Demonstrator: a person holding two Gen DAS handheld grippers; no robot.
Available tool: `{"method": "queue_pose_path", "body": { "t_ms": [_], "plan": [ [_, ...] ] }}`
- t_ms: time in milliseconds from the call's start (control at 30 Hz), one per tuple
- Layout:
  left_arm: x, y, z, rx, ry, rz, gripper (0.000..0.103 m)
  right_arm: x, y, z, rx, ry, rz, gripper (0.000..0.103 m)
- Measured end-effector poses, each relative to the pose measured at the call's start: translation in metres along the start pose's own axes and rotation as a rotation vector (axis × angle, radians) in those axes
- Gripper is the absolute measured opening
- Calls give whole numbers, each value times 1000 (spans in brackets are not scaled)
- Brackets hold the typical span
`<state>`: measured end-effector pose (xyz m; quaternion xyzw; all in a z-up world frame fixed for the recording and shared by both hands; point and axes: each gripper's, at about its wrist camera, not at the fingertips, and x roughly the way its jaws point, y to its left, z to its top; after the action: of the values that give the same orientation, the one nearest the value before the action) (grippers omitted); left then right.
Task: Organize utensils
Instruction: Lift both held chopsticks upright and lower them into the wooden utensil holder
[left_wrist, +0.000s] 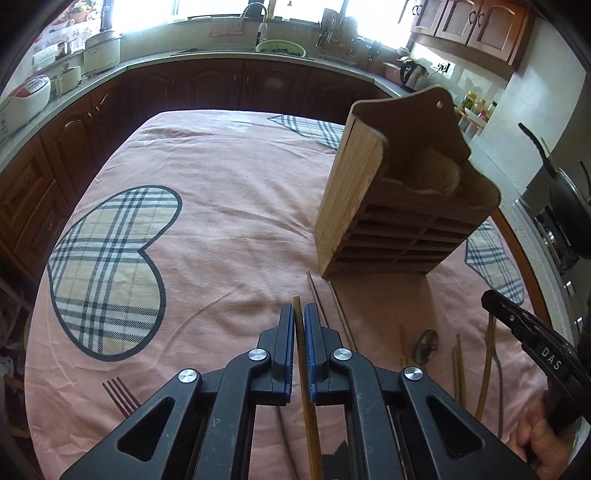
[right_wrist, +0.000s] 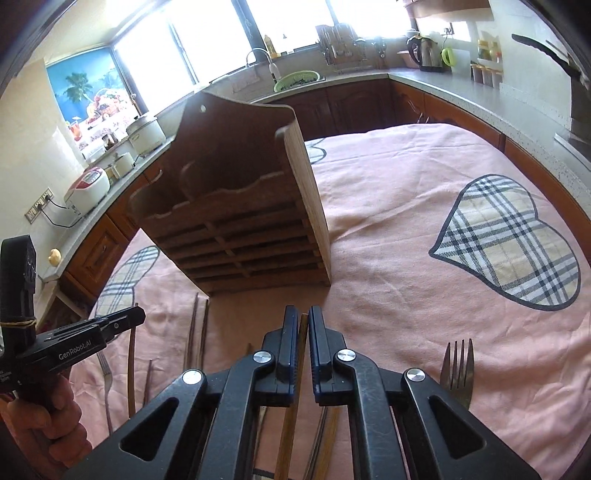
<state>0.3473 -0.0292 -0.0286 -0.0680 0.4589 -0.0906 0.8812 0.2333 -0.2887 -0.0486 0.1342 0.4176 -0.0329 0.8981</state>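
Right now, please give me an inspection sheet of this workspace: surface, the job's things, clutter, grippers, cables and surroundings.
Surface: table under a pink cloth with plaid hearts, lightly wrinkled.
Job's things: wooden utensil holder stands upright on the cloth; loose chopsticks, a spoon and a fork lie in front of it.
Clutter: nothing seen on the cloth besides the utensils.
Grippers: left gripper shut on a wooden chopstick; right gripper shut on another wooden chopstick.
Cables: a cord runs from a wall socket to the rice cooker.
Surroundings: kitchen counters, sink, kettle, bright windows.
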Motion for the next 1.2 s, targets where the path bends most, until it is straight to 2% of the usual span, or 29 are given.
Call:
{"method": "queue_pose_path", "body": {
  "t_ms": [367, 600, 1200],
  "plan": [
    [-99, 5, -21, 2, -106, -80, 3, -49, 23, 3, -17, -82, 52, 5],
    [-145, 3, -36, 22, -165, -107, 3, -86, 34, 7, -49, -142, 72, 4],
    [-213, 5, -56, 45, -283, -148, 3, -145, 48, 6, -91, -258, 99, 4]
  ]
}}
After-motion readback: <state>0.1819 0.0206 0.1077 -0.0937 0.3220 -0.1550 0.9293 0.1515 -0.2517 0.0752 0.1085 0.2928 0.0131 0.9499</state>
